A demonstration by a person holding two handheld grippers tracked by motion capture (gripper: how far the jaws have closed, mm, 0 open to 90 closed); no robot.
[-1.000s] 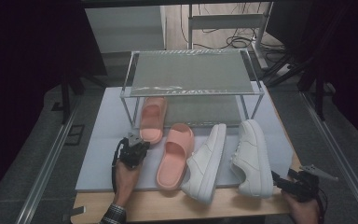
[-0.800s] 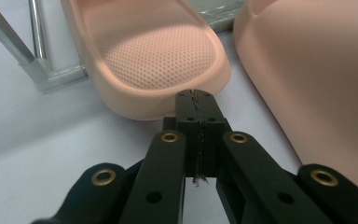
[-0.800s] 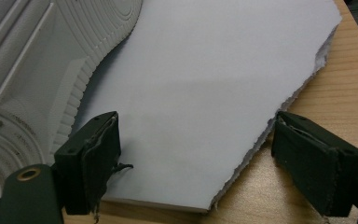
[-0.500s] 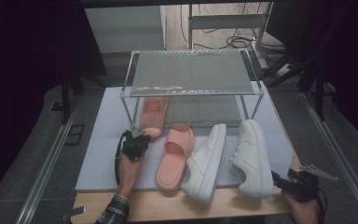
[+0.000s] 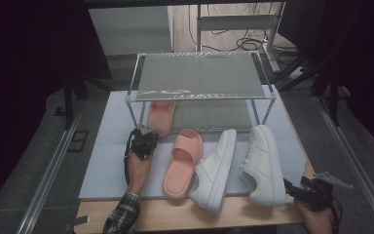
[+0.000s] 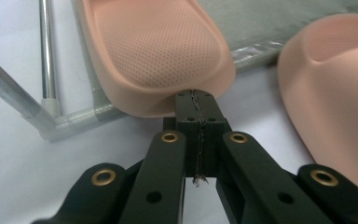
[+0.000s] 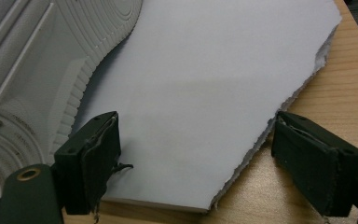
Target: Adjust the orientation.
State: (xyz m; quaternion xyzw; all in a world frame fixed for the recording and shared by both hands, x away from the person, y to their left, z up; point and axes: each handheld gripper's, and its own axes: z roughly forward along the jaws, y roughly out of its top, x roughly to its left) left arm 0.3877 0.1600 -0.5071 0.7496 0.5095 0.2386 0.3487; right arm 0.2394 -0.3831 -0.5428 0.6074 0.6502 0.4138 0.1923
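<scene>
The pink slipper (image 5: 160, 117) is laid under the rack (image 5: 199, 78), long axis twelve to six, heel at six. The left gripper (image 6: 196, 100), jaws pressed together, is met by that heel. The right gripper (image 7: 193, 154) is held apart over the counter (image 7: 335, 98).

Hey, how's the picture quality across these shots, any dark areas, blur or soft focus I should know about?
High view: the surroundings fall into near black, while the white mat and shelf rack are evenly lit, a little soft and grainy. Left gripper view: the pink slipper is sharp, its dotted texture clear; the closed left hand-held gripper goes soft near the lens. Right gripper view: the white sneaker sole looks slightly blurred.
</scene>
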